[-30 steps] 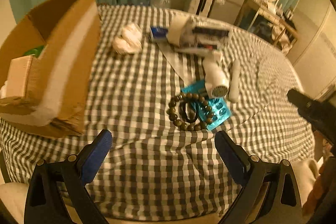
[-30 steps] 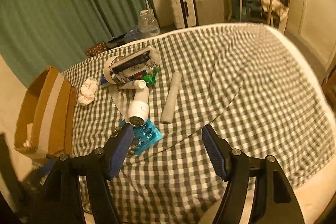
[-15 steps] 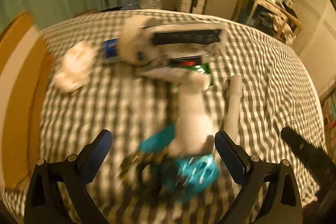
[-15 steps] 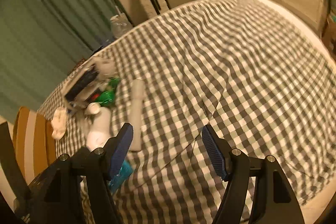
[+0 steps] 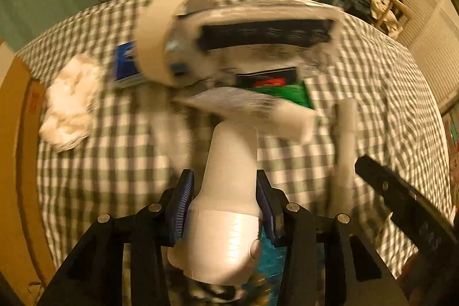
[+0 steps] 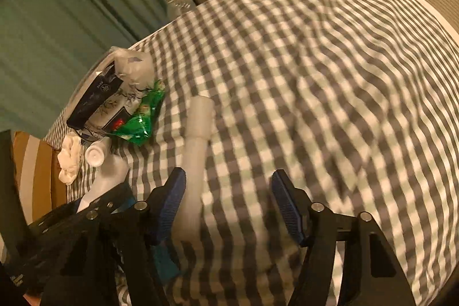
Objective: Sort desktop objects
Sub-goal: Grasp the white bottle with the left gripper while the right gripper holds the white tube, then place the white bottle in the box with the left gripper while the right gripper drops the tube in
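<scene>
White plastic fills the space between my left gripper (image 5: pixel 226 202): the small hair dryer (image 5: pixel 229 191) lies on the checked tablecloth (image 5: pixel 120 162) with its handle pointing away from me, and my blue pads (image 5: pixel 183 202) stand at either side of its body, closing in; the right pad looks to be against it, but on the left I cannot tell whether it touches. Under the dryer's head a bit of teal packet (image 5: pixel 272 263) shows. Beyond the handle lies a white tube (image 5: pixel 258 108), then a green packet (image 5: pixel 289 93), a roll of tape (image 5: pixel 152 48) and a plastic-wrapped bundle with a dark box (image 5: pixel 266 33); a crumpled tissue (image 5: pixel 68 108) sits to the left, near the cardboard box (image 5: pixel 17 162) at the table's edge. My right gripper (image 6: pixel 228 202) hangs over the cloth with its jaws fairly wide and closing a little; the near end of a long white foam stick (image 6: pixel 195 162) lies just inside its left finger, with nothing gripped. From that side the dryer (image 6: pixel 109 174) shows at the left, partly hidden by my left gripper (image 6: pixel 86 234).
</scene>
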A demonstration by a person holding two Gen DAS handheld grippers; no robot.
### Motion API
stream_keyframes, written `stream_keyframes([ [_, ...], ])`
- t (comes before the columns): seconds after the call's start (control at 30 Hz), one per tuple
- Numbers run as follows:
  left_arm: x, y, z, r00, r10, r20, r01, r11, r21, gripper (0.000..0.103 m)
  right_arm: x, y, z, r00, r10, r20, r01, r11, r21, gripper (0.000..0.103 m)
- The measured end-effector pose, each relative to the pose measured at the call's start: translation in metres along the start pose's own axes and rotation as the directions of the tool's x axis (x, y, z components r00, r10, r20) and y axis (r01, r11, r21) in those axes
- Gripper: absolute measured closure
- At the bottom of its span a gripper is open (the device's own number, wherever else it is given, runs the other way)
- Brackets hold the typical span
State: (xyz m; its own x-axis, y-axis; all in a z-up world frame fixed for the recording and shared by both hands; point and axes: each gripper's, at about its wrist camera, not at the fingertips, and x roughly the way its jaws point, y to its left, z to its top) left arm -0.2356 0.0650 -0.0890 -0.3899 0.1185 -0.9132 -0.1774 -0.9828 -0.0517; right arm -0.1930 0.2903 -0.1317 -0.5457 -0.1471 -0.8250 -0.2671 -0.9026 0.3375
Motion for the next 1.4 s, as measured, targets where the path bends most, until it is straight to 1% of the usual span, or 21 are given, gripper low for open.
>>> stream_keyframes([
  [0.1, -0.005, 0.014, -0.009, 1.0, -0.013, 0.01, 0.014, 1.0, -0.023, 0.059, 0.015, 0.012, 0.004, 1.0, -0.008, -0.024, 0.008, 1.0, -0.03, 0.041],
  [0.2, -0.013, 0.018, -0.02, 0.999, -0.043, 0.01, 0.044, 0.999, -0.009, 0.059, 0.024, 0.019, 0.005, 0.999, -0.04, -0.016, 0.039, 0.997, -0.065, 0.041],
  [0.23, -0.016, 0.019, -0.024, 0.999, -0.039, 0.007, 0.039, 0.999, 0.0, 0.059, 0.029, 0.022, 0.006, 0.998, -0.058, -0.013, 0.057, 0.995, -0.083, 0.045],
  [0.27, -0.022, 0.022, -0.029, 1.0, -0.032, 0.001, 0.032, 0.999, 0.006, 0.059, 0.029, 0.026, 0.004, 0.996, -0.094, -0.002, 0.094, 0.989, -0.111, 0.058],
  [0.3, -0.026, 0.025, -0.031, 0.999, -0.034, -0.003, 0.034, 0.999, 0.005, 0.059, 0.025, 0.03, 0.001, 0.996, -0.09, 0.019, 0.092, 0.986, -0.138, 0.069],
  [0.33, -0.033, 0.028, -0.034, 0.999, -0.045, -0.004, 0.045, 0.999, 0.002, 0.059, 0.023, 0.032, -0.001, 0.998, -0.064, 0.017, 0.066, 0.988, -0.141, 0.091],
  [0.37, -0.042, 0.032, -0.039, 0.998, -0.062, 0.005, 0.062, 0.998, -0.001, 0.059, 0.02, 0.033, -0.004, 0.997, -0.066, 0.026, 0.069, 0.988, -0.141, 0.092],
  [0.43, -0.057, 0.037, -0.043, 0.998, -0.062, 0.025, 0.062, 0.998, -0.001, 0.059, 0.012, 0.037, -0.011, 0.995, -0.081, 0.05, 0.089, 0.983, -0.161, 0.092],
  [0.53, -0.08, 0.048, -0.054, 0.998, -0.058, 0.032, 0.058, 0.998, 0.012, 0.059, -0.011, 0.044, -0.022, 0.99, -0.096, 0.102, 0.114, 0.976, -0.186, 0.093],
  [0.6, -0.092, 0.043, -0.055, 0.996, -0.077, 0.044, 0.076, 0.997, 0.017, 0.059, -0.033, 0.05, -0.029, 0.985, -0.099, 0.139, 0.127, 0.971, -0.205, 0.093],
  [0.67, -0.111, 0.047, -0.063, 0.99, -0.118, 0.083, 0.116, 0.993, 0.029, 0.059, -0.057, 0.057, -0.038, 0.983, -0.067, 0.173, 0.104, 0.971, -0.214, 0.093],
  [0.73, -0.117, 0.037, -0.06, 0.987, -0.125, 0.097, 0.121, 0.992, 0.047, 0.059, -0.073, 0.062, -0.042, 0.982, -0.036, 0.187, 0.076, 0.975, -0.208, 0.093],
  [0.83, -0.14, 0.036, -0.065, 0.982, -0.142, 0.126, 0.135, 0.989, 0.068, 0.059, -0.105, 0.068, -0.052, 0.98, -0.001, 0.197, 0.042, 0.978, -0.202, 0.093],
  [0.9, -0.155, 0.037, -0.07, 0.976, -0.159, 0.146, 0.15, 0.986, 0.069, 0.059, -0.126, 0.084, -0.058, 0.975, 0.029, 0.221, 0.019, 0.977, -0.214, 0.093],
  [0.97, -0.166, 0.043, -0.07, 0.973, -0.162, 0.165, 0.152, 0.986, 0.07, 0.059, -0.142, 0.102, -0.062, 0.971, 0.037, 0.235, 0.025, 0.967, -0.253, 0.093],
  [1.03, -0.179, 0.053, -0.07, 0.973, -0.153, 0.174, 0.145, 0.988, 0.061, 0.059, -0.16, 0.114, -0.065, 0.967, 0.082, 0.242, -0.013, 0.962, -0.274, 0.093],
  [1.1, -0.188, 0.061, -0.068, 0.972, -0.146, 0.187, 0.137, 0.989, 0.06, 0.059, -0.177, 0.129, -0.068, 0.957, 0.133, 0.258, -0.059, 0.959, -0.279, 0.093],
  [1.17, -0.203, 0.074, -0.067, 0.972, -0.125, 0.201, 0.113, 0.991, 0.068, 0.059, -0.193, 0.148, -0.075, 0.949, 0.148, 0.279, -0.057, 0.949, -0.31, 0.093],
  [1.3, -0.232, 0.104, -0.065, 0.973, -0.061, 0.225, 0.044, 0.996, 0.082, 0.059, -0.213, 0.179, -0.083, 0.943, 0.181, 0.279, -0.071, 0.929, -0.364, 0.093],
  [1.37, -0.246, 0.12, -0.064, 0.969, -0.01, 0.245, -0.013, 0.996, 0.093, 0.059, -0.222, 0.196, -0.087, 0.937, 0.186, 0.294, -0.06, 0.918, -0.392, 0.093],
  [1.4, -0.251, 0.127, -0.063, 0.967, -0.008, 0.254, -0.017, 0.995, 0.097, 0.059, -0.225, 0.204, -0.088, 0.935, 0.201, 0.291, -0.071, 0.913, -0.401, 0.093],
])
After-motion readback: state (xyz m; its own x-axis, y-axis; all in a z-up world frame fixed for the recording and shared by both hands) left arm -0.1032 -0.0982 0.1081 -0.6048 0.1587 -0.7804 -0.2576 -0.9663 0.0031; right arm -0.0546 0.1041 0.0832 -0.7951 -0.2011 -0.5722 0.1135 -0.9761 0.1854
